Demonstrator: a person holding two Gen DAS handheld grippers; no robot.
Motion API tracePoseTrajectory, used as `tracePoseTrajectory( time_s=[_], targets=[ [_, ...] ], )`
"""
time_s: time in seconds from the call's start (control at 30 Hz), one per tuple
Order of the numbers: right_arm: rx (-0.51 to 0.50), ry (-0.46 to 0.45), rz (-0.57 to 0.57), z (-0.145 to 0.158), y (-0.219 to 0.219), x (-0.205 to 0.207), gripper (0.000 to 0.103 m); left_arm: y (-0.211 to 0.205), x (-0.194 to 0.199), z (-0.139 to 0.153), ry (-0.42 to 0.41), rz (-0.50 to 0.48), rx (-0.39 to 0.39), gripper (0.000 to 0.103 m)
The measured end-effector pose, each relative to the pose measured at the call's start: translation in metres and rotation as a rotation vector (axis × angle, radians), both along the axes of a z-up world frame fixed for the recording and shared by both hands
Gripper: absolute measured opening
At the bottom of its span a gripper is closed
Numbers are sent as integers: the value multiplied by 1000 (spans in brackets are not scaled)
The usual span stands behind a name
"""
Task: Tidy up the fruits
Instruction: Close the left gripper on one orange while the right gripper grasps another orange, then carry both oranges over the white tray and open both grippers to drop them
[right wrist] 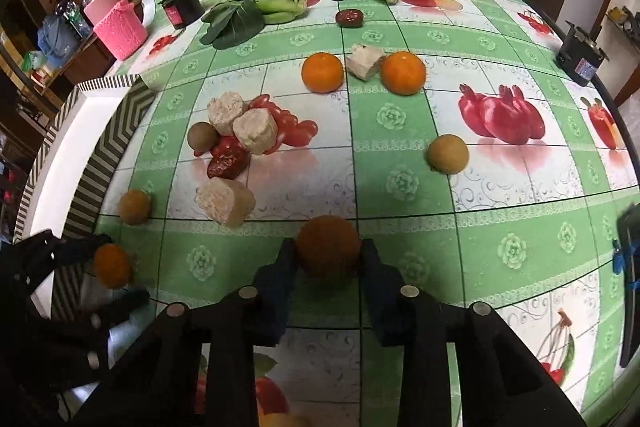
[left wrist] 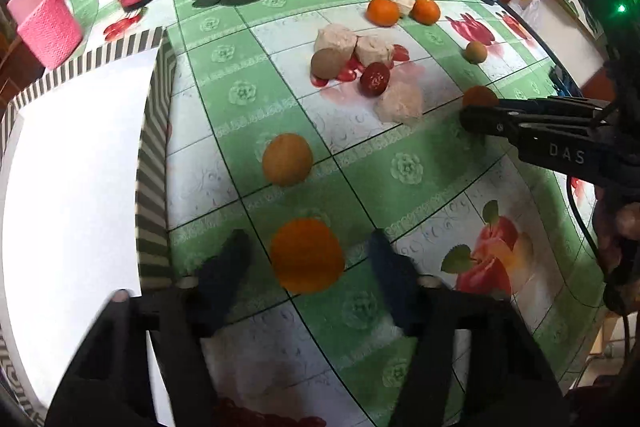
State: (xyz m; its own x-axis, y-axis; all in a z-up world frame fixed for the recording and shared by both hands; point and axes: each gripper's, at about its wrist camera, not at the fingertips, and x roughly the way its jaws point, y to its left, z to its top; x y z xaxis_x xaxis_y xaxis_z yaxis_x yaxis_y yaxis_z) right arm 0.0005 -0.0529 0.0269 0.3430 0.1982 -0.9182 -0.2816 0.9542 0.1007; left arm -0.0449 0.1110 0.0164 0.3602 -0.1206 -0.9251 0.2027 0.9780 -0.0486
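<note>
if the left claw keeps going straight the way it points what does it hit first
The orange sitting between the open left claw fingers. Straight past it lies a tan round fruit, probably next in line, though depth is hard to judge in the fisheye view.

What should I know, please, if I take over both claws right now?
Left claw: open around an orange on the table, not gripped.
Right claw: fingers against both sides of a darker orange, apparently gripped.
Box: beside the left claw, its white inside shows no fruit.
Done: nothing sorted yet.
Left: both oranges, two more oranges farther back, brown fruits and red dates scattered on the cloth.
</note>
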Motion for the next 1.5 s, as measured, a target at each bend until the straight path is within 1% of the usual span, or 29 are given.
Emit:
tracePoseTrajectory(
  time_s=[0.07,0.17,0.3,0.43,0.6,0.73,0.9,1.03,1.13,1.23,1.37,1.5],
  targets=[
    [6,6,-4,1,-3,-2,32,0,1,2,-9,-10,-1,29],
    [16,5,-15,4,-8,-6,32,2,0,3,-1,-15,-18,29],
    [42,10,-21,11,-11,-12,32,5,-5,7,21,-17,-59,29],
    [63,8,-18,22,-9,-16,32,9,-11,20,23,-21,-77,29],
    [103,12,12,36,8,-22,32,27,-15,36,53,16,-81,29],
    [148,15,57,47,35,-26,32,54,-17,48,71,66,-80,29],
    [204,16,144,59,82,-29,31,97,-23,56,63,141,-34,29],
    [273,27,221,65,127,-27,31,131,-29,52,59,211,5,29],
    [293,38,298,63,166,-29,31,147,-35,43,71,243,23,29],
    [277,64,346,51,199,-28,31,154,-45,33,95,253,32,29],
    [237,93,393,32,225,-24,31,152,-56,22,128,253,6,29],
    [189,111,438,19,239,-19,31,138,-64,11,156,237,-27,29]
  ],
)
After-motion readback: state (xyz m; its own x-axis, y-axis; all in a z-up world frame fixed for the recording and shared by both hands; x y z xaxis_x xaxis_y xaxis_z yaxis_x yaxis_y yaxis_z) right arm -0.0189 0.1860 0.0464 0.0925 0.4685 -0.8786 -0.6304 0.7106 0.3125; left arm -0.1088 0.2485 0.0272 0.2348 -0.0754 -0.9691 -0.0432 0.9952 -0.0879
